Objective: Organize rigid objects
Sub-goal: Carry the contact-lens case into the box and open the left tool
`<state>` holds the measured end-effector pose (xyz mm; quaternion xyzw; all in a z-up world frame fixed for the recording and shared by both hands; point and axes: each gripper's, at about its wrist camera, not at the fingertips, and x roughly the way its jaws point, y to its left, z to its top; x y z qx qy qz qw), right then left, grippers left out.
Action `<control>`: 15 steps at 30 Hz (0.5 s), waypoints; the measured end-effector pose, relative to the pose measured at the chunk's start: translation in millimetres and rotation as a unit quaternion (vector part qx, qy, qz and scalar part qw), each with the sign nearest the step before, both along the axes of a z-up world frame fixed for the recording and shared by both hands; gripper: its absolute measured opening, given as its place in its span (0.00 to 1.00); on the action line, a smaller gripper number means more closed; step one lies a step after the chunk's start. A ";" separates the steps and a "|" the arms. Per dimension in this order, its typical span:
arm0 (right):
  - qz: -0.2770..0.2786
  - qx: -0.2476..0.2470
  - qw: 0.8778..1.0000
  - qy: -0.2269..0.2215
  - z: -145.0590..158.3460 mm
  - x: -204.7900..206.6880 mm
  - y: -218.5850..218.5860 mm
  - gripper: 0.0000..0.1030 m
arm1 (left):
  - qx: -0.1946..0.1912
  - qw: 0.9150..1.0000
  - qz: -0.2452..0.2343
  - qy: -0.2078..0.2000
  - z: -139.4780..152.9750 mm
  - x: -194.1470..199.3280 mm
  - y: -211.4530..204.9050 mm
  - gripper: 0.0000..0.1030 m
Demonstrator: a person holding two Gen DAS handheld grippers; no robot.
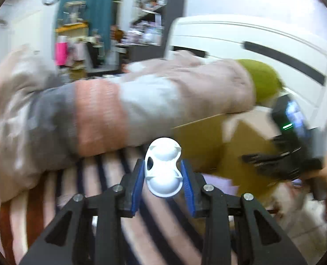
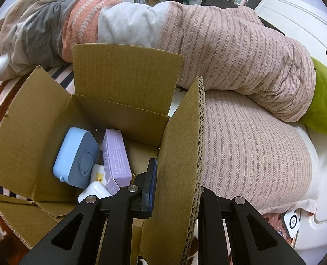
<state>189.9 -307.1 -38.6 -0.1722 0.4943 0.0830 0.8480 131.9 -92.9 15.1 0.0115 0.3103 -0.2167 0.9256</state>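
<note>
My left gripper point(image 1: 163, 165) is shut on a small white plastic piece with two rounded cups point(image 1: 163, 181), held above the striped bedsheet point(image 1: 53, 198); this view is blurred. An open cardboard box point(image 2: 31, 121) sits on the bed. My right gripper point(image 2: 174, 176) is shut on the box's right flap point(image 2: 181, 132), and the flap hides its right finger. Inside the box lie a light blue case point(image 2: 77, 156), a purple carton point(image 2: 116, 154) and a white earbud case point(image 2: 93, 191). In the left wrist view the box point(image 1: 198, 145) lies ahead to the right.
A rolled quilt point(image 2: 229, 44) lies across the bed behind the box, with a green cushion point(image 2: 324, 110) at its right end. A white plastic tub point(image 2: 295, 15) stands at the right. Cluttered shelves point(image 1: 150, 11) fill the back of the room.
</note>
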 end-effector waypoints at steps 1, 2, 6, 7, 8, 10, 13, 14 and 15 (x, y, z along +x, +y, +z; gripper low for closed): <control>0.000 0.000 1.000 0.000 0.0 -0.4 -0.1 0.11 | -0.004 1.000 -0.022 0.017 3.2 4.1 -11.9 0.29; 0.000 0.000 1.000 0.000 0.1 -0.5 -0.1 0.11 | -0.005 0.999 -0.039 0.033 5.4 6.4 -21.3 0.29; 0.000 0.002 1.000 0.000 0.4 -0.6 -0.6 0.11 | 0.026 0.991 -0.086 0.102 -9.5 25.8 -71.8 0.29; 0.000 0.002 1.000 0.000 0.4 -0.7 -0.5 0.11 | 0.026 0.988 -0.090 0.124 -15.7 31.3 -79.6 0.29; 0.000 0.001 1.000 0.000 0.4 -0.8 -0.5 0.11 | 0.026 0.985 -0.092 0.140 -20.2 36.7 -85.0 0.29; 0.000 0.001 1.000 0.001 0.3 -0.8 -0.5 0.11 | 0.030 0.981 -0.093 0.169 -30.9 40.1 -94.3 0.29; 0.000 0.002 1.000 0.002 0.0 -0.5 -1.1 0.11 | 0.042 0.980 -0.093 0.173 -38.9 39.0 -99.6 0.29; 0.000 0.002 1.000 0.002 -0.1 -0.6 -1.2 0.11 | 0.039 0.980 -0.097 0.170 -39.0 35.8 -99.2 0.34; 0.000 0.002 1.000 0.002 -0.2 -0.5 -1.1 0.11 | 0.032 0.980 -0.099 0.167 -37.0 33.5 -97.0 0.44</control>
